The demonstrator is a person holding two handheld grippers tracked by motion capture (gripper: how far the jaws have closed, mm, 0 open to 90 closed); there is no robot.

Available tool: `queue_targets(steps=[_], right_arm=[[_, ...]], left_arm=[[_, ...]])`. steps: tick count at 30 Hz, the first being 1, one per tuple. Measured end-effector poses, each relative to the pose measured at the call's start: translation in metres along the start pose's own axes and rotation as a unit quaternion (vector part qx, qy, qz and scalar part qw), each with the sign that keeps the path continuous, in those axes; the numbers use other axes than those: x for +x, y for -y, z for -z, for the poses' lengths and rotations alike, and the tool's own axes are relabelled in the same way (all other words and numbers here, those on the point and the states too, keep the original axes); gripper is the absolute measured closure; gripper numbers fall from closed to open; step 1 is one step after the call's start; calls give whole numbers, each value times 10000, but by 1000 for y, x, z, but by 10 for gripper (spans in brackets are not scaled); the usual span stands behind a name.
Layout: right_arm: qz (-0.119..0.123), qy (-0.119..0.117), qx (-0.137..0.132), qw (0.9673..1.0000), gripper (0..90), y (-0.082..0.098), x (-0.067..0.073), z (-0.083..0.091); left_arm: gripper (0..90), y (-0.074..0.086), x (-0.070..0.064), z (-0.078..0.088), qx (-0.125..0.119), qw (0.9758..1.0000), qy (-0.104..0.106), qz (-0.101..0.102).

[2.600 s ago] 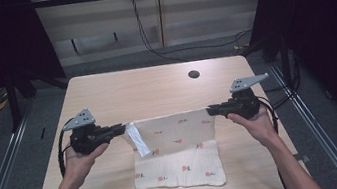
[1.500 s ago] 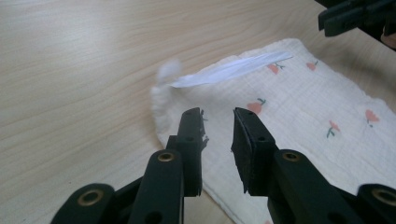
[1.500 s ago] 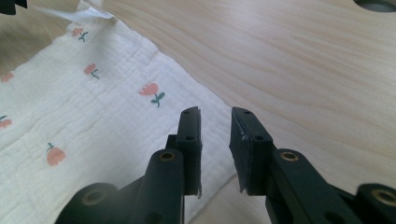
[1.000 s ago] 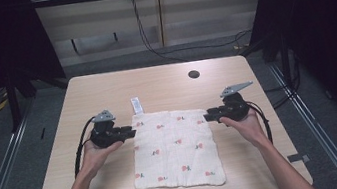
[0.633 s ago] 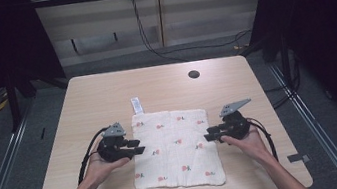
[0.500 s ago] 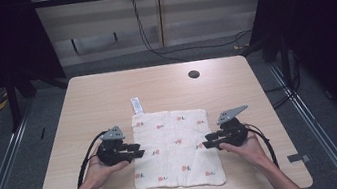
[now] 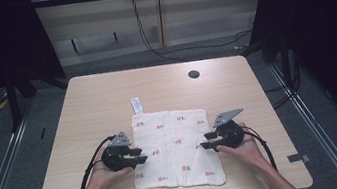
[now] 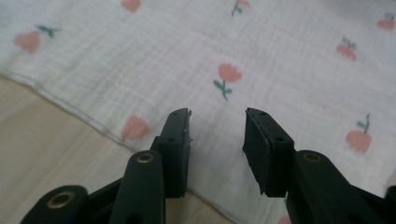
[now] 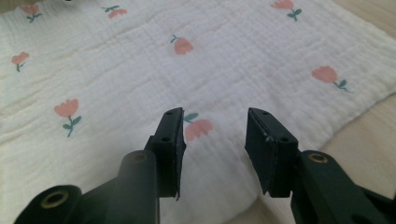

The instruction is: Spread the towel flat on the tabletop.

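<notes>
A white cloth [image 7: 174, 146] printed with small pink flowers lies flat on the wooden table [image 7: 92, 106], its label [image 7: 136, 105] sticking out at the far left corner. My left gripper [image 7: 139, 158] rests at the cloth's left edge and points inward. In the left gripper view its jaws [image 8: 218, 116] stand apart just above the cloth [image 8: 280, 56], having just been opening, with nothing pinched. My right gripper [image 7: 204, 141] sits at the right edge, facing the left one. Its jaws [image 9: 215, 116] have also been opening and hover over the cloth [image 9: 116, 70], gripping nothing.
A dark round hole [image 7: 194, 74] sits in the tabletop near the far edge. Bare wood [image 8: 42, 140] shows beside the cloth's hem. A cable [image 7: 91, 166] loops from the left gripper toward the table's near edge.
Both grippers slid toward the near side along the cloth's left and right edges and sank lower. Their jaws stand wider. The lifted far left corner now lies flat.
</notes>
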State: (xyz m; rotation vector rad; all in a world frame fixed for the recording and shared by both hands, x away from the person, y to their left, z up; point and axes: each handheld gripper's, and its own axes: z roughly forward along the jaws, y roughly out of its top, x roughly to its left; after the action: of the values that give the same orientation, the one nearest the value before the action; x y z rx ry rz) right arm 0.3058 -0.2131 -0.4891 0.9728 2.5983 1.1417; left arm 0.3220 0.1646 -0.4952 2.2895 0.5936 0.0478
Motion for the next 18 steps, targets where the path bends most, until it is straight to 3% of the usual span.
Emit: queue_targets(steps=[2, 5, 7, 8, 12, 18], right_arm=[[59, 19, 146, 9999, 566, 0, 2, -4], [144, 110, 305, 9994, 564, 2, 4, -9], [174, 159, 321, 9992, 635, 1, 6, -9], [258, 249, 382, 9986, 678, 1, 7, -9], [130, 131, 370, 9991, 857, 4, 7, -5], [161, -61, 430, 9989, 885, 12, 17, 2]], left_arm=[[623, 1, -4, -1, 19, 9999, -86, -132], [776, 2, -6, 0, 117, 9998, -2, -190], [883, 4, -7, 3, 137, 9998, 39, -160], [890, 5, -8, 3, 121, 9998, 47, -134], [900, 9, -10, 8, 178, 9996, 126, -158], [900, 16, -21, 13, 188, 9994, 219, -168]])
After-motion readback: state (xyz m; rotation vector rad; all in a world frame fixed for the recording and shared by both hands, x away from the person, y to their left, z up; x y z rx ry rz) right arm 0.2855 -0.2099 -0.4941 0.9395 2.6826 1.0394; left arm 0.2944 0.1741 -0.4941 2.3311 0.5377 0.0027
